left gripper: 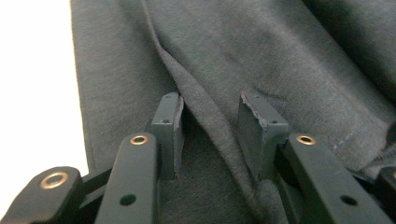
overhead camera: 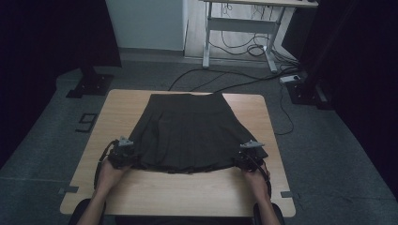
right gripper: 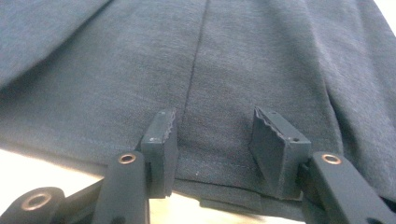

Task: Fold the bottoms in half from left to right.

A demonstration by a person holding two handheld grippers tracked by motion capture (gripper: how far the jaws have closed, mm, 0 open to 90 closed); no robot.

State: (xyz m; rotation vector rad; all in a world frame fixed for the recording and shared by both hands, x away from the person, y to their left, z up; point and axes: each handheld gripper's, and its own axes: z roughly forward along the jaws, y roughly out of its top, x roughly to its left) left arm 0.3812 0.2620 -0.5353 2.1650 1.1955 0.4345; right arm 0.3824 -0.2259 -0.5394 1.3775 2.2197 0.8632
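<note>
The left gripper [left gripper: 210,135] stands half-wide, a ridge of the dark pleated skirt [overhead camera: 187,131] between its pads, not yet pinched. The right gripper [right gripper: 212,149] likewise straddles the hem, unclamped.

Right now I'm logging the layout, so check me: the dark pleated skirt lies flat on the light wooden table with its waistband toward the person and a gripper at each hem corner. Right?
Not quite. The dark pleated skirt lies flat on the light wooden table, but its narrow waistband is at the far edge; the wide hem faces the person, with the left gripper and right gripper at its corners. The high view shows this.
</note>
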